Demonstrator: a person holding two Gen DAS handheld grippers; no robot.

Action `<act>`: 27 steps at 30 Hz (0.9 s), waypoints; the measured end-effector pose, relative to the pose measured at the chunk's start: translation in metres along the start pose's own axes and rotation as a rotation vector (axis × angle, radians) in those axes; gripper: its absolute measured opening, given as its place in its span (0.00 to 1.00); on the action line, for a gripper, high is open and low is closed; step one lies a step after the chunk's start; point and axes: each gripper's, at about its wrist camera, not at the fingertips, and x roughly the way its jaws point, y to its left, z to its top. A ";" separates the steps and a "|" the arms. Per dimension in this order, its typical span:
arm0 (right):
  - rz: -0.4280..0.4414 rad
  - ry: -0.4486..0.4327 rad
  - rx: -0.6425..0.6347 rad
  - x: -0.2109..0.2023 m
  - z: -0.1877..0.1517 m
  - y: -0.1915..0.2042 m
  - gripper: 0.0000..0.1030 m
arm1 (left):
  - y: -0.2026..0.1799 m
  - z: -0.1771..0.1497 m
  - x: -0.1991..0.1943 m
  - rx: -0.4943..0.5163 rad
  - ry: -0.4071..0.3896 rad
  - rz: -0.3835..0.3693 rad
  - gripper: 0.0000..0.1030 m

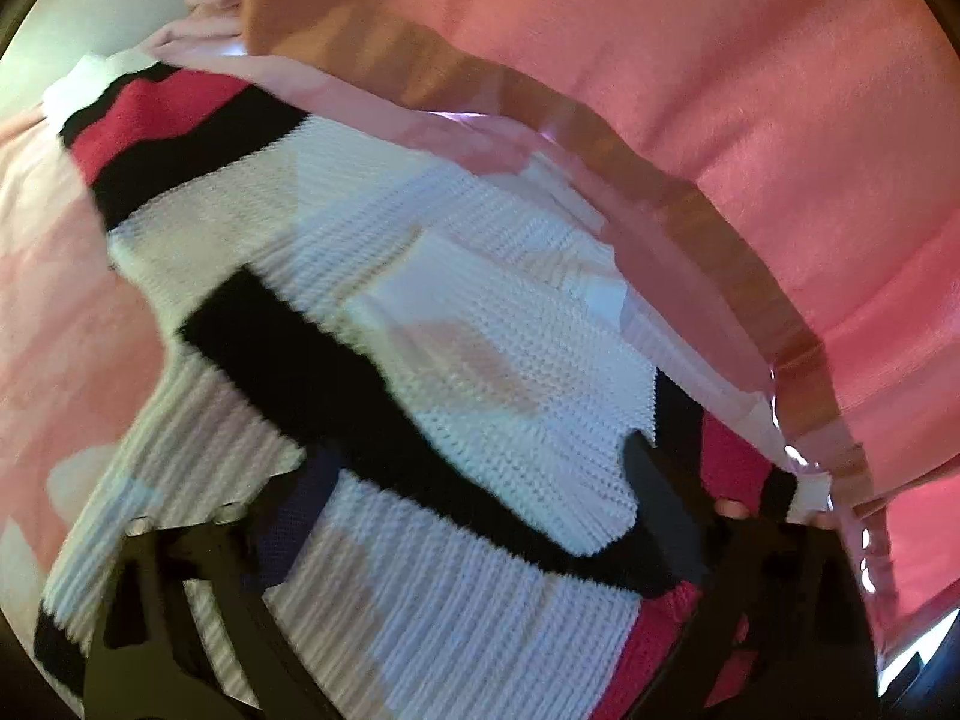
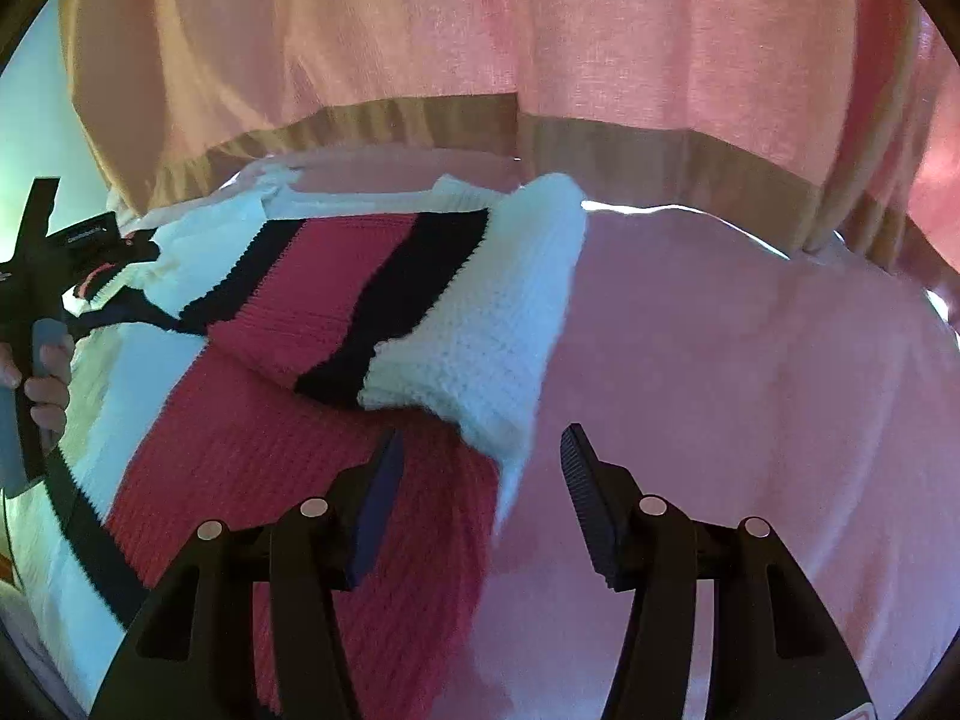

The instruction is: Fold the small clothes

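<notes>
A pink cloth [image 2: 750, 390] covers the surface, and the striped knit sweater [image 2: 336, 324] lies on it across the left and centre of the right wrist frame, one sleeve folded over its body. The right gripper [image 2: 480, 480] hovers at lower centre, jaws wide apart and empty. The left gripper [image 1: 480, 510], at the bottom of its blurred frame, appears clamped on the knit.

Both wrist views look down, close, sharing the striped knit sweater [image 1: 480, 360].
</notes>
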 end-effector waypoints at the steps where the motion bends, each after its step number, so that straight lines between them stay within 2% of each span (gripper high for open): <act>1: 0.002 -0.002 -0.009 0.005 0.002 0.002 0.52 | -0.001 0.001 0.005 -0.004 0.013 -0.028 0.57; 2: -0.005 -0.004 -0.011 0.010 0.002 0.003 0.52 | 0.000 0.001 0.010 -0.019 0.033 -0.051 0.50; 3: -0.003 -0.001 -0.003 0.015 0.002 0.002 0.51 | 0.004 0.002 0.016 -0.047 0.064 -0.073 0.36; 4: 0.003 0.005 0.012 0.020 0.002 0.001 0.42 | 0.007 0.002 0.022 -0.070 0.084 -0.088 0.23; 5: 0.023 0.008 0.041 0.023 0.002 -0.002 0.14 | 0.010 0.003 0.022 -0.069 0.074 -0.098 0.16; 6: 0.039 -0.001 0.074 0.022 0.004 -0.005 0.13 | 0.011 0.004 0.019 -0.069 0.061 -0.110 0.12; 7: 0.051 -0.021 0.090 0.019 0.004 -0.007 0.13 | 0.010 0.005 0.016 -0.069 0.049 -0.113 0.11; 10: 0.082 -0.157 0.090 -0.022 0.016 -0.003 0.13 | 0.009 0.015 -0.022 -0.070 -0.081 -0.145 0.10; 11: 0.074 -0.194 0.069 -0.034 0.018 -0.001 0.13 | 0.010 0.018 -0.030 -0.048 -0.115 -0.116 0.10; 12: 0.037 -0.179 0.041 -0.030 0.015 -0.001 0.12 | 0.011 0.019 -0.030 -0.033 -0.124 -0.089 0.11; 13: -0.001 -0.134 0.024 -0.020 0.012 -0.003 0.13 | 0.016 0.019 -0.021 -0.007 -0.102 -0.053 0.11; 14: -0.038 -0.044 0.034 0.003 0.004 -0.010 0.13 | 0.020 0.017 -0.010 -0.006 -0.051 -0.052 0.11; 15: -0.036 0.054 0.068 0.024 -0.006 -0.018 0.13 | 0.023 0.014 -0.002 -0.007 -0.013 -0.052 0.11; 16: -0.017 0.082 0.108 0.032 -0.012 -0.025 0.14 | 0.024 0.010 0.006 -0.001 0.017 -0.043 0.11; 19: -0.009 0.075 0.152 0.016 -0.006 -0.021 0.17 | 0.014 0.003 0.007 0.092 0.003 0.005 0.11; 23: 0.013 -0.167 0.098 -0.038 0.007 0.004 0.21 | 0.015 0.003 0.004 0.105 -0.006 0.009 0.13; 25: 0.103 -0.156 0.092 -0.021 0.021 0.015 0.21 | 0.015 0.002 0.008 0.098 0.008 0.022 0.14; 27: 0.144 -0.077 0.079 0.016 0.029 0.022 0.14 | 0.012 0.004 0.011 0.096 0.017 0.031 0.14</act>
